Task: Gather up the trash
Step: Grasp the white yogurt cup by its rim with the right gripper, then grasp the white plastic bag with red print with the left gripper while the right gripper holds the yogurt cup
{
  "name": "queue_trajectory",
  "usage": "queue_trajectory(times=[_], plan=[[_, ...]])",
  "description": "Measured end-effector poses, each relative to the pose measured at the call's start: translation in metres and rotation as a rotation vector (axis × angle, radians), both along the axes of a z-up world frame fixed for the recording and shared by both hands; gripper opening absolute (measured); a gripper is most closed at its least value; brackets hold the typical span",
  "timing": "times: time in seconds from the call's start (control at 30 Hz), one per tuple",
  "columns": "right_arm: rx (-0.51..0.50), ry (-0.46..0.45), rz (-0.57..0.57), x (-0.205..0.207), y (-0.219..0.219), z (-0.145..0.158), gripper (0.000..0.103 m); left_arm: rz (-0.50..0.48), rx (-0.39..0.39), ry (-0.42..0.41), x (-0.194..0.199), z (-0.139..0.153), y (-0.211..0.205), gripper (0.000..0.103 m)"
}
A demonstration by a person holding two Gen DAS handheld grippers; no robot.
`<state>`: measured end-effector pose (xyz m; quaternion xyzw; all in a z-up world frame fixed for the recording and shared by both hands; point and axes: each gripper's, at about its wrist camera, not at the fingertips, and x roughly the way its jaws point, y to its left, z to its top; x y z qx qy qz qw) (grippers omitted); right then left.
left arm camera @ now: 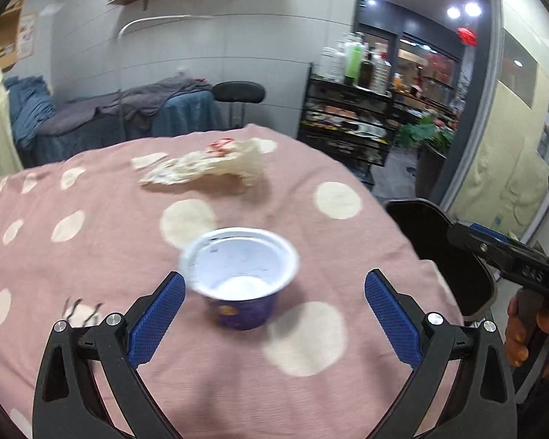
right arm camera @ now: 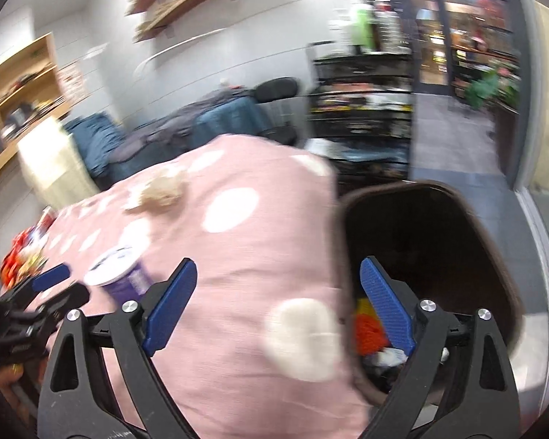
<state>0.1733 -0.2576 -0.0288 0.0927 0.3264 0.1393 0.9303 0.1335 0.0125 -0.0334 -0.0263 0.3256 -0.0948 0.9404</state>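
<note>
Both tools stand released and empty. Left tool hovers low over the pink polka-dot cloth on the counter, its blue pads spread wide on either side of the purple cup, near it but seemingly not touching. That cup stands upright, open and apparently empty. Right tool hangs over the counter's edge beside the cup, one finger above the dark trash bin, the person's hand gripping its handle. Some trash, orange and white scraps, already lies in the bin, so collection looks partly done. Left to gather: the cup, then beyond it the crumpled tissue, and, off to the cup's side in the right wrist view, a blurred heap of red wrappers.
</note>
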Motion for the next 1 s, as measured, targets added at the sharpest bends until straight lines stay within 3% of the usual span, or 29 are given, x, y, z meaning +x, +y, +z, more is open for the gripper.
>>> queue_trajectory(times=[0.2,0.4,0.6,0.73,0.87,0.9,1.0], plan=[[-0.011,0.031,0.218,0.014,0.064,0.006,0.094,0.107,-0.009,0.021,0.005,-0.003,0.049,0.097],[-0.152,0.096,0.405,0.025,0.140,-0.007,0.096,0.185,-0.038,0.047,0.009,-0.010,0.093,0.097],[-0.314,0.160,0.492,0.033,0.191,-0.027,0.095,0.222,-0.111,0.072,0.013,-0.017,0.124,0.097],[-0.399,0.140,0.501,0.043,0.212,-0.034,0.096,0.217,-0.150,0.077,0.017,-0.019,0.133,0.097],[-0.419,0.174,0.520,0.057,0.227,-0.042,0.095,0.201,-0.177,0.077,0.021,-0.018,0.135,0.097],[-0.408,0.191,0.524,0.061,0.228,-0.044,0.094,0.198,-0.179,0.076,0.022,-0.018,0.135,0.097],[-0.337,0.256,0.538,0.074,0.226,-0.050,0.072,0.192,-0.180,0.074,0.025,-0.017,0.133,0.097]])
